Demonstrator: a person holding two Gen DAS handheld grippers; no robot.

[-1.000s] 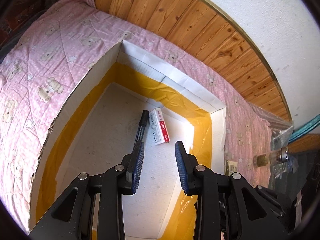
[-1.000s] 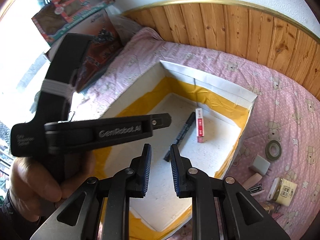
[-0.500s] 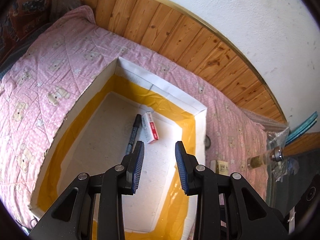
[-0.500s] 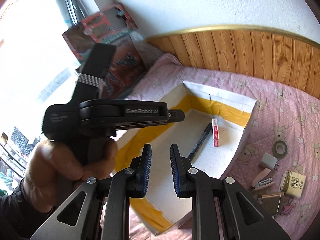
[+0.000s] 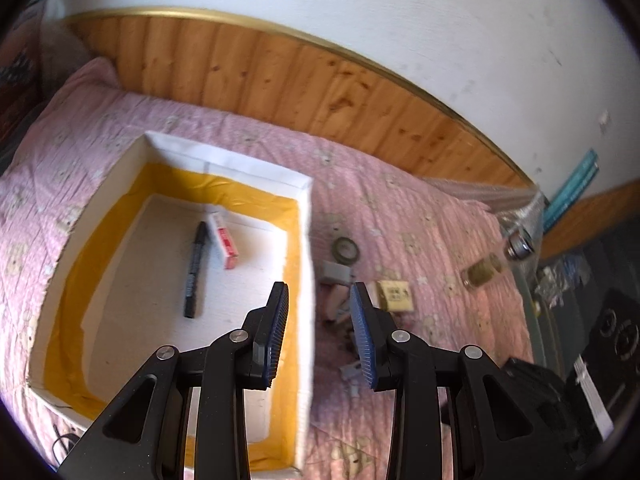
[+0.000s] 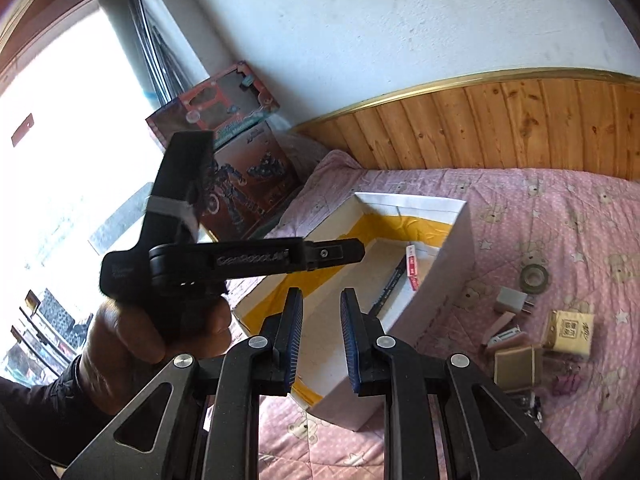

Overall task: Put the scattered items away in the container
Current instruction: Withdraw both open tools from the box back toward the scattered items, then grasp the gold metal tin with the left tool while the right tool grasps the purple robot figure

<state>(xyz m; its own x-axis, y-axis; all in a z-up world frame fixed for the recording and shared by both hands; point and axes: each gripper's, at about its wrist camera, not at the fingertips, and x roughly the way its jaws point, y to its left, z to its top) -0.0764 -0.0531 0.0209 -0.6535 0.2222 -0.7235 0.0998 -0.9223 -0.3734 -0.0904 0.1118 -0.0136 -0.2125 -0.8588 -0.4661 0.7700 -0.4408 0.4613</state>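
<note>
— Between the left gripper's (image 5: 318, 300) blue pads?
— Nothing; moderately parted, above the white yellow-lined cardboard box's (image 5: 306, 248) wall.
— Right gripper (image 6: 320, 306)?
— Narrow gap, empty.
— Box contents?
— Black marker pen (image 5: 195, 270), red-and-white carton (image 5: 225, 242); remaining scattered small items (image 6: 528, 332) lie on the pink bedspread (image 6: 560, 208).

- A pink quilt (image 6: 552, 204) with a bear print covers the bed across the middle and lower right of the frame.
- Wooden panelling (image 5: 304, 80) with a gold trim strip runs behind the bed, below a white wall (image 6: 360, 20).
- Two boxed toys (image 6: 224, 120) lean at upper left of centre.
- A bright window (image 6: 60, 160) fills the left edge.
- A glass bottle (image 5: 496, 264) lies at the right.
</note>
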